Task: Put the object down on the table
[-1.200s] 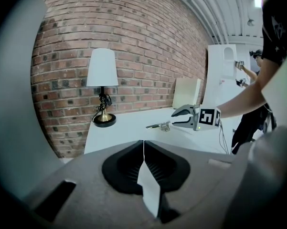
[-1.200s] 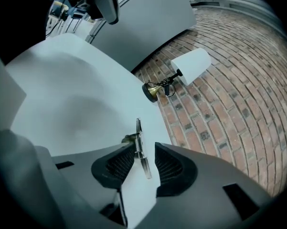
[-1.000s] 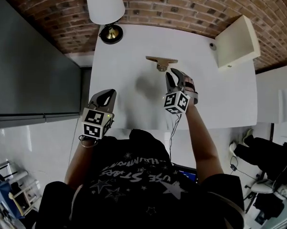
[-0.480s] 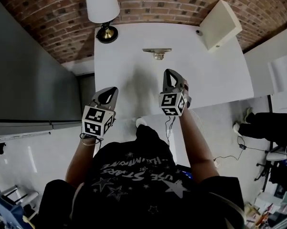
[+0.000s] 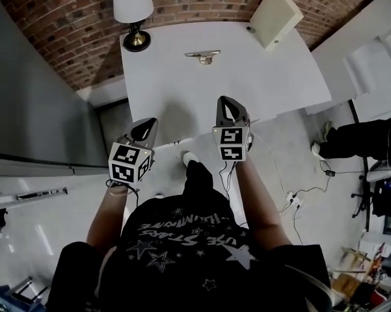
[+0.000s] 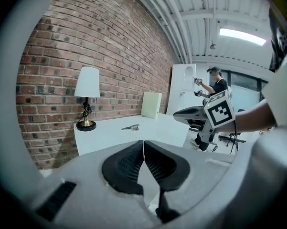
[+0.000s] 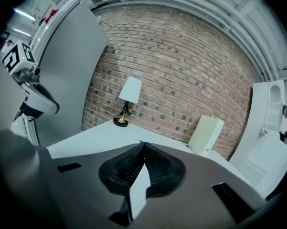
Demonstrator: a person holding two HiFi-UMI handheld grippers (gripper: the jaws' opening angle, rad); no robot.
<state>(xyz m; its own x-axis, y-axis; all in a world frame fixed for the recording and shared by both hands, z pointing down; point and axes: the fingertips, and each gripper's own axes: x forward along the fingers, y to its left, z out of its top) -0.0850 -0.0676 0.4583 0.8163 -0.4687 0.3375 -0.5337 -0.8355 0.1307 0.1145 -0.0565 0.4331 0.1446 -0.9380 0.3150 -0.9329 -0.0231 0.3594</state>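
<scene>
The object (image 5: 203, 56), a small flat tan and metal piece, lies on the white table (image 5: 273, 77) near its far edge, between the lamp and the beige box. From the left gripper view the object (image 6: 131, 127) shows small on the tabletop; the right gripper view does not show it. My right gripper (image 5: 226, 104) is shut and empty, held off the table's near edge over the floor. My left gripper (image 5: 146, 127) is shut and empty too, further left and nearer the person's body. The left gripper's pads (image 6: 143, 142) meet, and so do the right gripper's pads (image 7: 143, 145).
A white-shaded lamp (image 5: 133, 5) stands at the table's far left corner, a beige box (image 5: 276, 16) at the far right. A brick wall runs behind the table, and a grey panel (image 5: 32, 90) stands to the left. Cables (image 5: 293, 197) lie on the floor. A person (image 6: 215, 87) stands far off.
Both grippers have drawn back from the table toward the person's body, the right one away from the object. The object stays lying on the table, and the whole view has shifted backward.
</scene>
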